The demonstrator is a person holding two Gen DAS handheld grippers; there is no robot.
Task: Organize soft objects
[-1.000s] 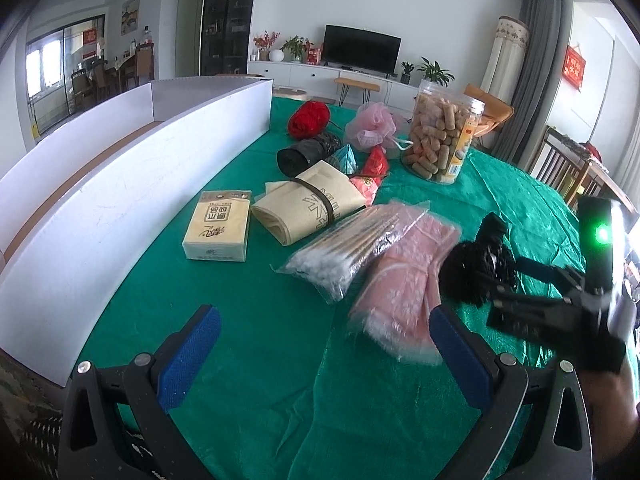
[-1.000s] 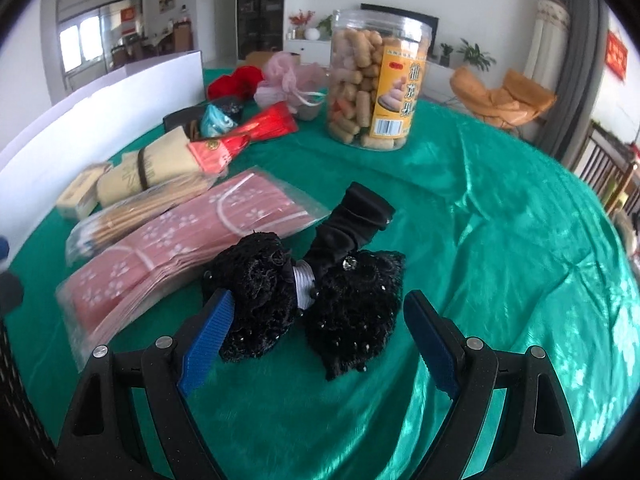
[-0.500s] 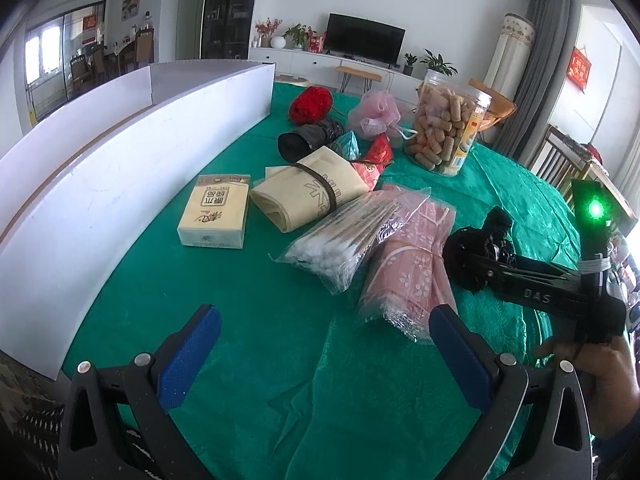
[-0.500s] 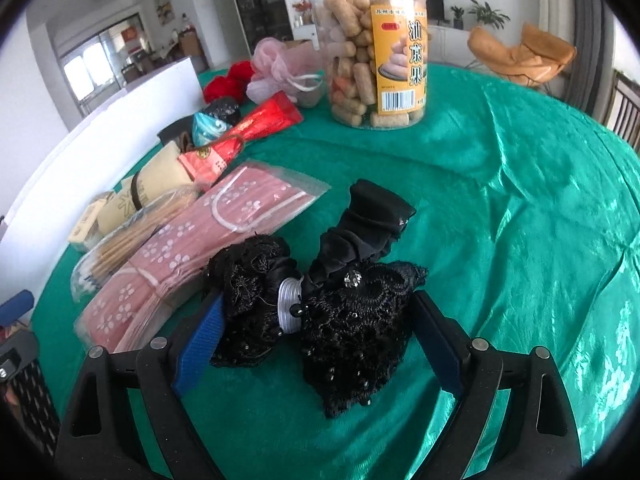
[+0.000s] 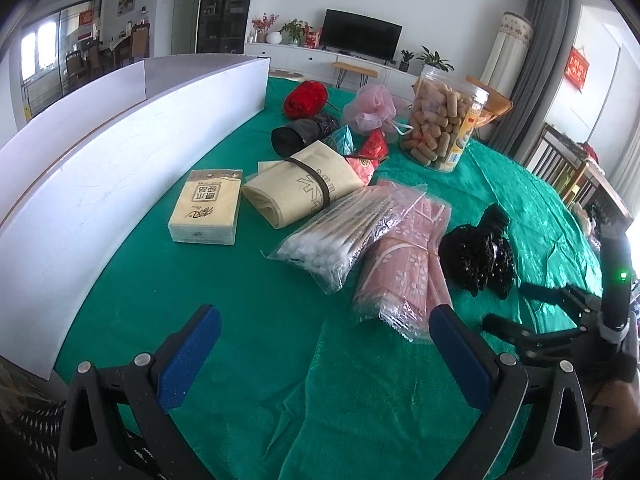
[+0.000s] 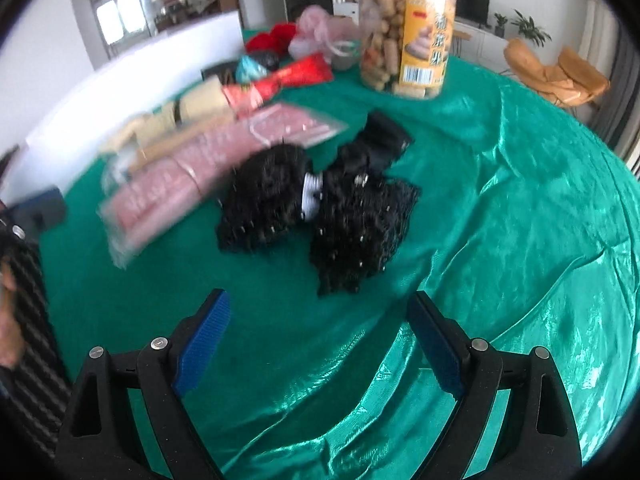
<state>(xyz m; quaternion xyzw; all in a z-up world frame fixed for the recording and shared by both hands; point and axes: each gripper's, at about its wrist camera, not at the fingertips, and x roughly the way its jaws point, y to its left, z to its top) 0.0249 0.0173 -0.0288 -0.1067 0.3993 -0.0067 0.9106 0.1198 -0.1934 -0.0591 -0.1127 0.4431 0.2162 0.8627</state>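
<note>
A black lace hair bow (image 6: 320, 208) (image 5: 478, 258) lies on the green tablecloth (image 6: 500, 208). My right gripper (image 6: 320, 340) stands open just short of it with nothing between its fingers; the left wrist view shows that gripper (image 5: 508, 308) to the bow's right. To the bow's left lie a pink floral packet (image 5: 404, 260) (image 6: 192, 176), a bag of cotton swabs (image 5: 340, 236), a beige rolled bag (image 5: 304, 188) and a tissue pack (image 5: 208, 208). My left gripper (image 5: 324, 356) hovers open over bare cloth in front of them.
A long white box (image 5: 100, 152) runs along the table's left side. At the back stand a clear snack jar (image 5: 444, 124) (image 6: 404, 36), a pink mesh puff (image 5: 370, 108), a red item (image 5: 306, 98) and a black roll (image 5: 304, 132). Chairs stand beyond the right edge.
My right gripper has drawn back from the black bow, which lay between its fingers before and now lies ahead of them. The left gripper has drifted slightly back.
</note>
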